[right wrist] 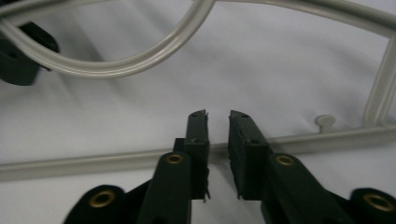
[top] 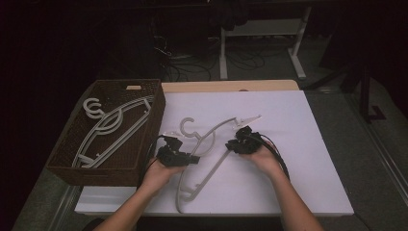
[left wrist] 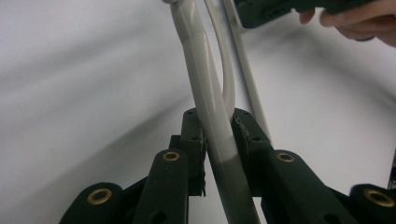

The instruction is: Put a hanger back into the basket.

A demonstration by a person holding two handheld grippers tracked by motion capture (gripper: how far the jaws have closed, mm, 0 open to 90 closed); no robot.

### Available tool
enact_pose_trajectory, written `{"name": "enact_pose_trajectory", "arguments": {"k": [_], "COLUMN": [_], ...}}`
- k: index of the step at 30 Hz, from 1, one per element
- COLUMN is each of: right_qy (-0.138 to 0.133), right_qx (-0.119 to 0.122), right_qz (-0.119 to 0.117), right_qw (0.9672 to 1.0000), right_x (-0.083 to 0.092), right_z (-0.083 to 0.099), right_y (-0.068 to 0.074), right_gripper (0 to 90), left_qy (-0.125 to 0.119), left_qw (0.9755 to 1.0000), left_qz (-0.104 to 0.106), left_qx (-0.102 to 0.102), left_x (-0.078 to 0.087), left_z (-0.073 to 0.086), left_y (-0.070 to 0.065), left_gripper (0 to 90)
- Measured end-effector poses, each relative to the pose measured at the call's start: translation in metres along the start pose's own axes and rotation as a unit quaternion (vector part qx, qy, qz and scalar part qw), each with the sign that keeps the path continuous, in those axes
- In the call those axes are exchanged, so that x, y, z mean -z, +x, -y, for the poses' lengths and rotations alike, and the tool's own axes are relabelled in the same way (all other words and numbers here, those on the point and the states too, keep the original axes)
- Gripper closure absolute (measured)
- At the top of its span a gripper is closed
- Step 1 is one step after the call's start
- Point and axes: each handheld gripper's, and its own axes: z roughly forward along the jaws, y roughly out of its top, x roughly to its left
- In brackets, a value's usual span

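A pale grey plastic hanger [top: 207, 173] lies on the white table [top: 288, 159] between my two hands. My left gripper [top: 191, 158] is shut on one arm of the hanger near its hook; in the left gripper view both pads [left wrist: 200, 133] press the hanger's bar [left wrist: 205, 79]. My right gripper [top: 232, 144] sits at the hanger's other side. In the right gripper view its jaws [right wrist: 218, 116] stand a narrow gap apart above the straight bar [right wrist: 70, 163], which crosses beneath them without being pinched. The curved arm [right wrist: 140, 63] runs beyond.
A brown wicker basket [top: 67, 168] stands at the table's left edge and holds more grey hangers [top: 110, 127]. White tabletop lies to the right and behind the hands. Desk legs and cables stand on the dark floor beyond.
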Motion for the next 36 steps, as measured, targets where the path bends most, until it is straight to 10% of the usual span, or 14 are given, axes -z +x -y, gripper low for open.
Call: {"name": "enact_pose_trajectory", "arguments": {"k": [20,36], "right_qy": [-0.074,-0.092], "right_qx": [-0.018,-0.029], "right_qz": [0.004,0.012], "right_qw": [0.9971,0.9953], "right_x": [0.064,0.086], "right_z": [0.033,0.054], "right_y": [0.007,0.002], "right_gripper": [33.2,22.3], "left_qy": [-0.047,-0.058], "left_qw": [0.9979,0.9924], "left_qz": [-0.031,-0.072], "left_qx": [-0.032,-0.081], "left_x": [0.047,0.144], "left_z": [-0.057,-0.104], "left_y": [-0.012,0.002], "left_gripper": [79.4,79.4]}}
